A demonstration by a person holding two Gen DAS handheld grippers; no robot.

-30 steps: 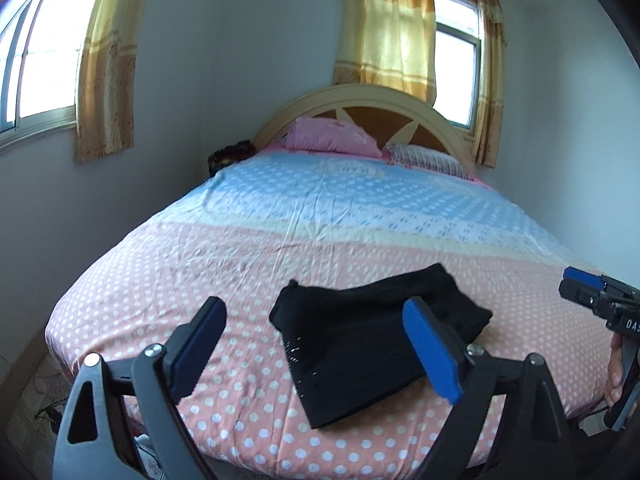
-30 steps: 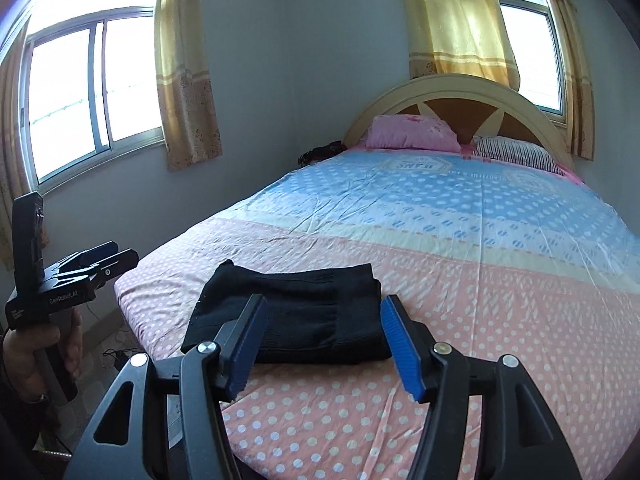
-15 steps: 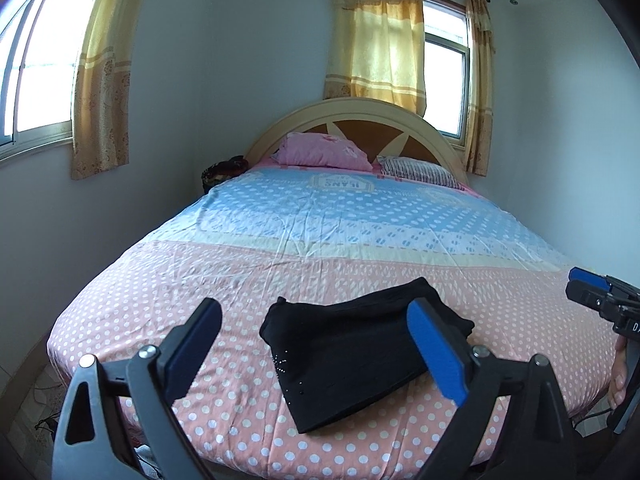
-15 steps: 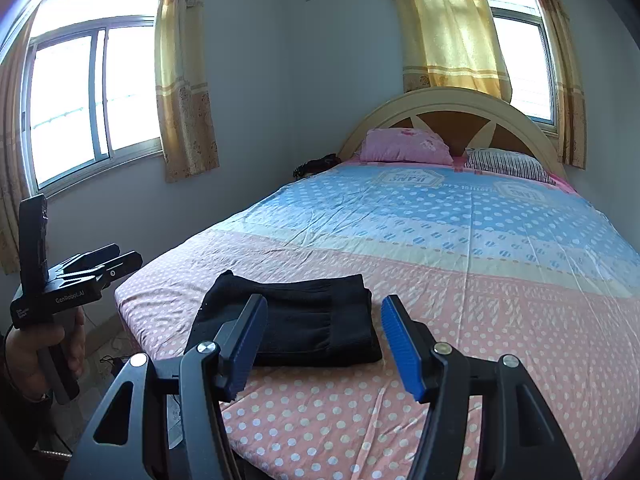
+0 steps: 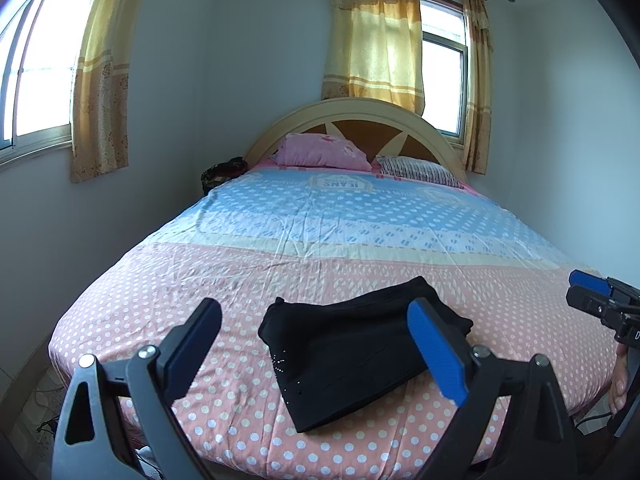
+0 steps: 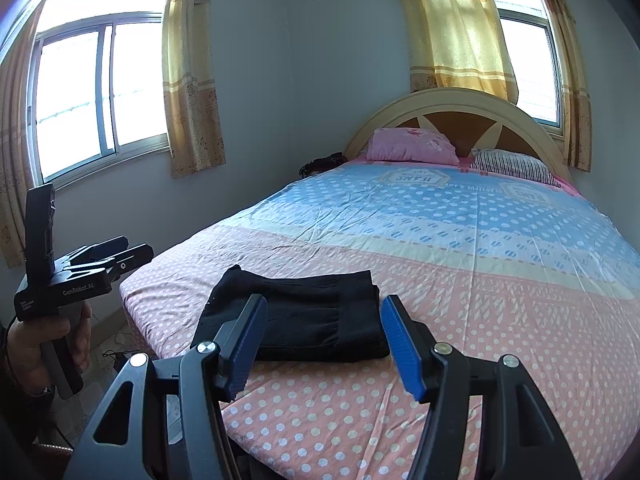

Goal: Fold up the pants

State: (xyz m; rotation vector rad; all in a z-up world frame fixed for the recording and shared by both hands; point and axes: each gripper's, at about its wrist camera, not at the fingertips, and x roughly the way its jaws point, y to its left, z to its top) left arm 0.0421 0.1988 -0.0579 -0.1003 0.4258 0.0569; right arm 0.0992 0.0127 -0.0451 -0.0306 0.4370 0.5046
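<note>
Two grippers hang in the air near the foot of the bed (image 5: 280, 248), and both are let go, holding nothing. The left gripper (image 5: 316, 344) has its jaws spread wide, with only air between them. The right gripper (image 6: 322, 338) has its jaws apart too, and they grasp nothing.

The pants (image 5: 360, 344) lie on the pink dotted part of the bed, just past the tips of both grippers. From the left gripper they sit straight ahead and a bit to its right. From the right gripper they sit straight ahead and a bit to its left. So the pants lie between the two tools, where each one could reach them.

The pants look like a small, thick, black pile with flat sides, so I think the folding is done or almost done. One far corner sticks out a little and looks less neat.

Both grippers sit back from the cloth and do not touch it. I think they are held off like this so the pile does not get pulled or messed up. A hand (image 6: 44, 340) holds the left gripper's handle, off to the left of the right gripper.
</note>
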